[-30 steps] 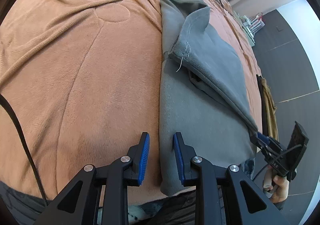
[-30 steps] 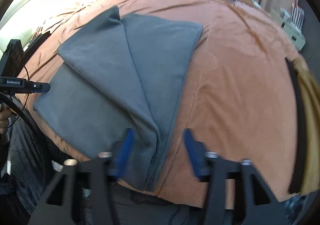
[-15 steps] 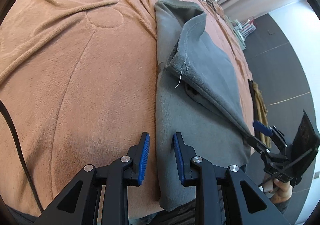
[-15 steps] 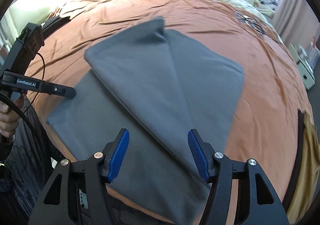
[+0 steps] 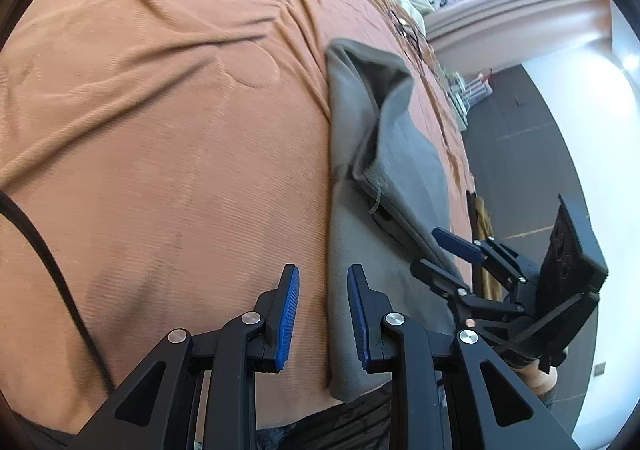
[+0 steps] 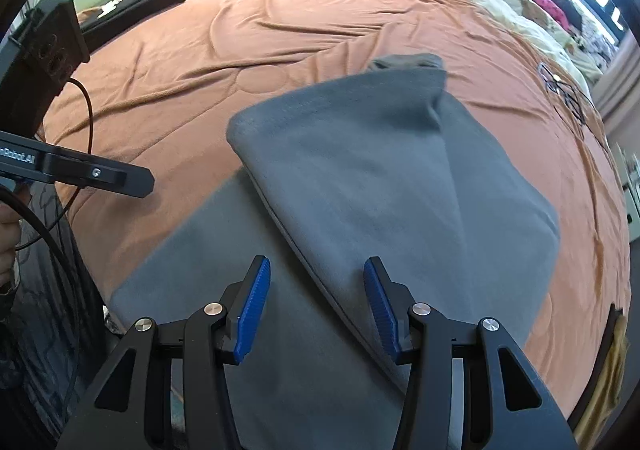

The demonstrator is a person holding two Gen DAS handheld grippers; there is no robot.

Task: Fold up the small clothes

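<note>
A grey fleece garment (image 6: pixel 400 177) lies on the orange bedspread (image 6: pixel 320 29), its top layer folded over on a slant. My right gripper (image 6: pixel 318 306) hovers over the near part, its jaws closing. The slanted fold edge runs between the blue pads (image 6: pixel 256 302), which do not press on it. In the left wrist view the right gripper (image 5: pixel 444 258) straddles that fold edge of the garment (image 5: pixel 360 258). My left gripper (image 5: pixel 322 316) stands open with a narrow gap over the garment's left edge, holding nothing. In the right wrist view the left gripper (image 6: pixel 132 179) is seen from the side at the left.
A black cable (image 5: pixel 52 270) crosses the bedspread (image 5: pixel 160 129) at the left. Glasses (image 6: pixel 564 89) lie on the far right of the bed, a dark garment (image 6: pixel 132 5) at the far left. A yellowish cloth (image 6: pixel 612 362) hangs at the right edge. Dark floor (image 5: pixel 528 169) lies beyond.
My right gripper slid left across the garment from its right edge to the slanted fold, and its jaws narrowed. The left gripper shifted a little and turned, gap unchanged.
</note>
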